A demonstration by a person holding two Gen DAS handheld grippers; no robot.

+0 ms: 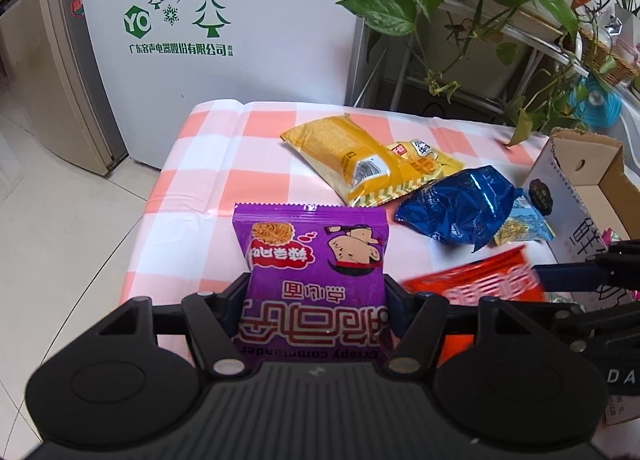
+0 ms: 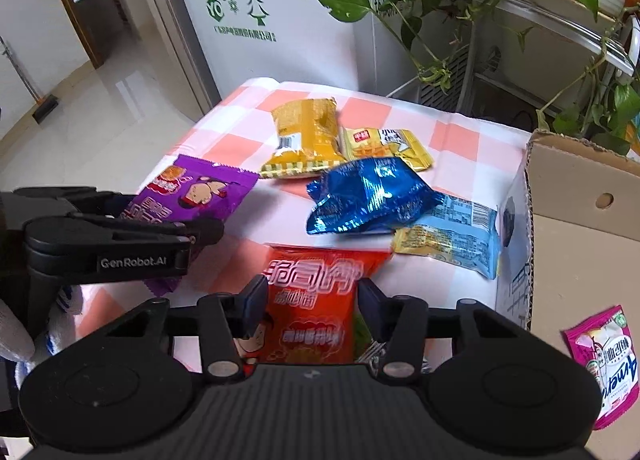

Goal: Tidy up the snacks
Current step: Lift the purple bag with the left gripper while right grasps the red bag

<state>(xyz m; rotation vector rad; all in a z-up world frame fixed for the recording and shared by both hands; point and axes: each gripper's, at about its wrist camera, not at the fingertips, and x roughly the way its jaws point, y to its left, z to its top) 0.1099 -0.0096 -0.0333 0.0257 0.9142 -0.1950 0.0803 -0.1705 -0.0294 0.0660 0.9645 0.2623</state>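
Observation:
My left gripper (image 1: 316, 286) is shut on the lower end of a purple noodle-snack packet (image 1: 310, 236), held just above the pink-checked tablecloth (image 1: 208, 164). From the right wrist view the same purple packet (image 2: 200, 188) shows in the left gripper (image 2: 208, 230) at the left. My right gripper (image 2: 312, 296) has its pads against both sides of a red snack packet (image 2: 316, 268), which looks pinched narrower between them. That red packet (image 1: 472, 280) appears blurred in the left wrist view. An open cardboard box (image 2: 576, 244) stands at the right, with a pink packet (image 2: 608, 364) inside it.
Lying on the cloth are two yellow packets (image 2: 308, 132) (image 2: 388, 144), a crumpled blue foil packet (image 2: 368, 196) and a light-blue packet (image 2: 452, 236). A white fridge (image 1: 224, 20) stands behind the table, and a leafy plant on a rack (image 1: 500, 4) at the back right. Tiled floor lies to the left.

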